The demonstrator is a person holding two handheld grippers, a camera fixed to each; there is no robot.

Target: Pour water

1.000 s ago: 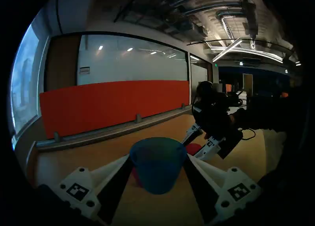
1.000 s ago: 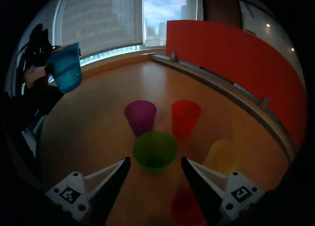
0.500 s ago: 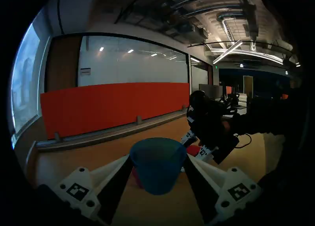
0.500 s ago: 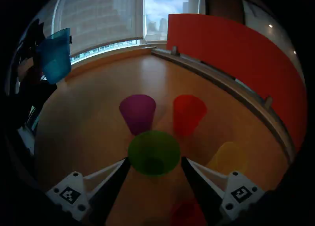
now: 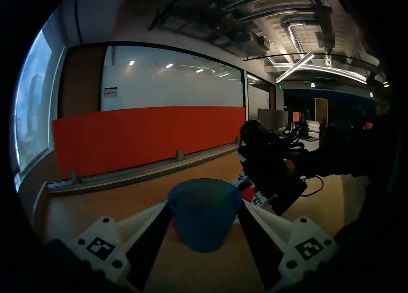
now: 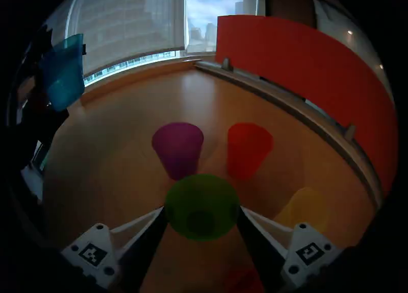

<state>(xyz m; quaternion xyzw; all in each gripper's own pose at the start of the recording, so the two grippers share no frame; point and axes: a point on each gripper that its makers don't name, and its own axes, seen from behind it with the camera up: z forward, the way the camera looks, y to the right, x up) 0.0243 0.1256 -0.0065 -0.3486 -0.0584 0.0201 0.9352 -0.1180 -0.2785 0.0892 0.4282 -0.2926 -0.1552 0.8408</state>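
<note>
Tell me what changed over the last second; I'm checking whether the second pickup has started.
The right tool advanced until the green cup sits between its fingers, not visibly clamped. The left tool stayed shut on the raised blue cup. The purple cup and red cup stayed put.

Upright blue cup [image 5: 204, 216] and upright translucent green cup [image 6: 201, 207], well apart
</note>
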